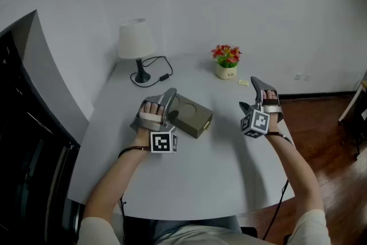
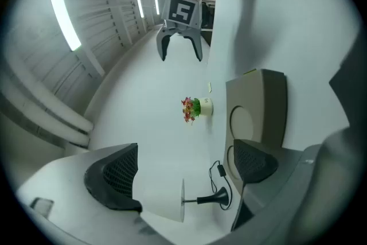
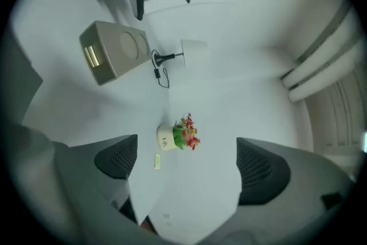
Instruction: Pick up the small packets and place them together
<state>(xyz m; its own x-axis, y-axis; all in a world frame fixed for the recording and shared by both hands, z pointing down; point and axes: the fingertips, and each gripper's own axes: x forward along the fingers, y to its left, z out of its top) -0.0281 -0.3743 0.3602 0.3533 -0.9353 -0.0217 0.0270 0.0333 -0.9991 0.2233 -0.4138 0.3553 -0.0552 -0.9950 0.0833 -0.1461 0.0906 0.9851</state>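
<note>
Small pale-yellow packet (image 3: 157, 162): we see only one. It lies flat on the table, not lifted, just ahead of the right claw (image 3: 189, 162), off the inner edge of that claw's box-side jaw. It is well apart from the left claw (image 2: 183, 169).

Scene, largest first:
- White rounded table (image 1: 189, 181): both claws are held over it.
- Olive-grey flat box with round recesses in its top (image 1: 194, 116): close beside the left claw, on its right-jaw side. We cannot tell if they touch.
- White-shaded lamp on a black stem with a black cord (image 1: 136, 43): ahead of the left claw, beyond the box.
- Cream pot of red and yellow flowers (image 1: 227, 67): straight ahead of the right claw. The packet is just beside it, on the claw's side.

Claws: both stand with jaws spread wide. Between each pair of pads there is only bare table and far-off things, so neither holds anything.

Progress, our judgement: at the start. Nothing has been picked up and no packets sit together. The right claw is the better placed to take this packet. Any other packets are yet to be found, and we see no gathering spot.
</note>
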